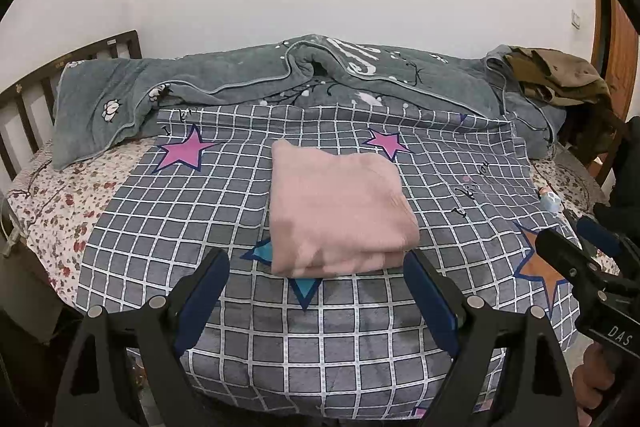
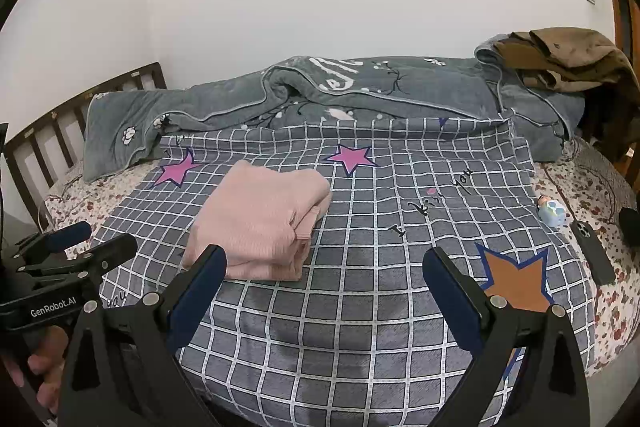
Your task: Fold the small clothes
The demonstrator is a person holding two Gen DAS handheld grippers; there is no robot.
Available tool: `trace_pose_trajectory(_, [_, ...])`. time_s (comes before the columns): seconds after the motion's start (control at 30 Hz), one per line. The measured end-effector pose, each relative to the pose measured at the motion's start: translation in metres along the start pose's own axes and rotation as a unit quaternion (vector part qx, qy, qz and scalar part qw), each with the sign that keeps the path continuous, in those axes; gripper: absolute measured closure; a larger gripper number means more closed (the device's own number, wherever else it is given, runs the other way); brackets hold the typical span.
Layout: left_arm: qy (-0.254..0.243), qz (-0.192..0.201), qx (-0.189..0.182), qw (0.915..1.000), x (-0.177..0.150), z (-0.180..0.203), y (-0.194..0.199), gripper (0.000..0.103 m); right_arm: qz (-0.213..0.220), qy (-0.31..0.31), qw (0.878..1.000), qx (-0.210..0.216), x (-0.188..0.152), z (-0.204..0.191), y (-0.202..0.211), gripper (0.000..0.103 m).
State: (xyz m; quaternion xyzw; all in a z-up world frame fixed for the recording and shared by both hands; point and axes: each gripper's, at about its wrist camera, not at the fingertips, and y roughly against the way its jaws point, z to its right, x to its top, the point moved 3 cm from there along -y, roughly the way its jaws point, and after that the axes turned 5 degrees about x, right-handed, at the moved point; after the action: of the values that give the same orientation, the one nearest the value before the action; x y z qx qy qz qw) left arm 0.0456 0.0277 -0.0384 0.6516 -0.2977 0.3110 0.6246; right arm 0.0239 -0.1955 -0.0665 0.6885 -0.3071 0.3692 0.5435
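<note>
Folding looks finished: pink garment (image 1: 336,211) lies in a neat stack on the checked sheet (image 1: 360,327). Left gripper (image 1: 316,267) and right gripper (image 2: 324,265) hover spread and empty. Next, probably another garment needs fetching.

open checked cover (image 1: 360,339) before folded garment (image 1: 336,207)

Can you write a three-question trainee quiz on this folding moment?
1. True or false: the pink garment lies folded on the checked cloth.
2. Which holds the garment? A) left gripper B) right gripper C) neither
3. Fill in: the phone lies beside a small ____ near the bed's right side.

Key: 1 true. 2 C, both grippers are open and clear of the garment. 3 figurine.
</note>
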Motion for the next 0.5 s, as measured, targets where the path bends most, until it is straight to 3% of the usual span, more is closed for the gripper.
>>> trace_pose_trajectory(0.5, [0.001,0.001,0.005,1.0,0.0003,-0.0026,0.0018,0.014,-0.001,-0.004,1.0,0.0,0.0005,0.0026,0.0014,0.006])
